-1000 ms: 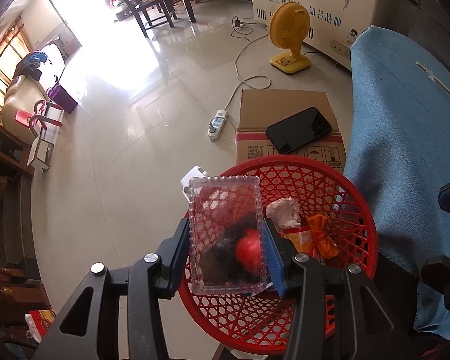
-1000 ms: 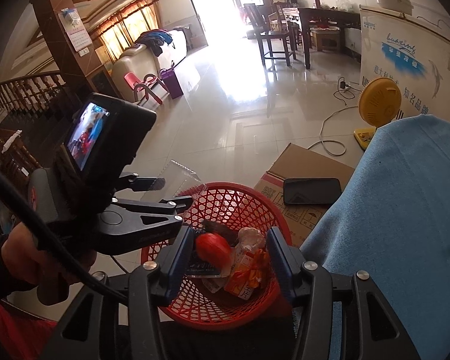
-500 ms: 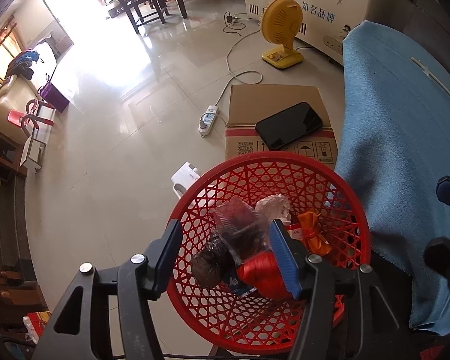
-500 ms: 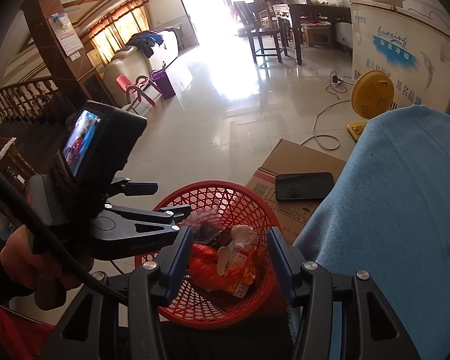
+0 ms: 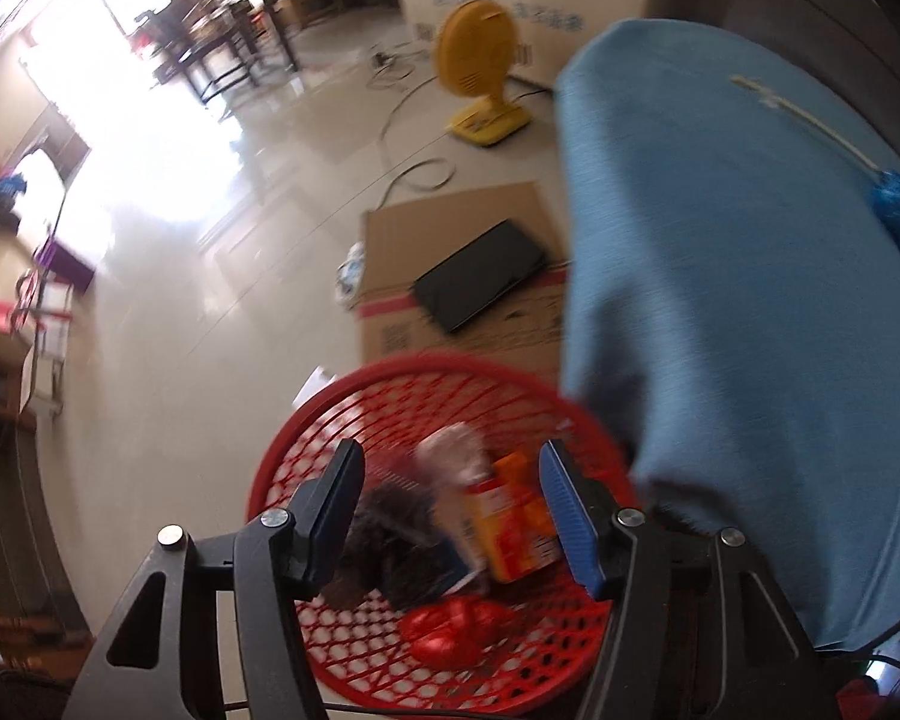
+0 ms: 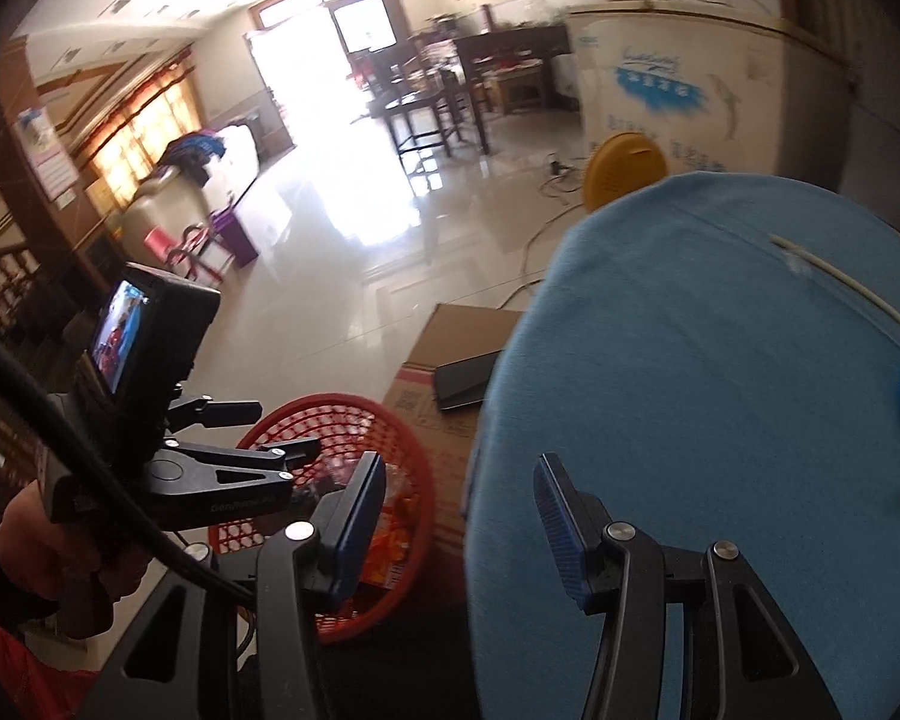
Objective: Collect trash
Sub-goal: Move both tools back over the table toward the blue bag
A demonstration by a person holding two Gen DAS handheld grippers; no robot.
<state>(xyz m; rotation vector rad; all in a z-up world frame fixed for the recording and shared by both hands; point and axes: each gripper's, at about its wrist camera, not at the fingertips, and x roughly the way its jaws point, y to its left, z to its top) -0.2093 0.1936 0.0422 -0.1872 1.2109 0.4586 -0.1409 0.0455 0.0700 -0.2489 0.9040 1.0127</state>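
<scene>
Glossy pale tiled floor [image 5: 168, 396] runs off toward the bright doorway, and your blue cloth-covered counter [image 5: 738, 300] fills the right. Between them sits the red plastic mesh basket [image 5: 306, 450], and that's where the change is: the clear plastic clamshell tray you were pinching a second ago has dropped in among the wrappers. Left gripper [image 5: 447, 516] jaws have just been opening — nothing between them now. Right gripper [image 6: 459, 522] jaws stand spread, empty. A blue fluffy duster [image 5: 897, 222] remains on the counter; the flat cardboard box [image 5: 450, 228] with a black phone [image 5: 480, 276] crowds the basket.
</scene>
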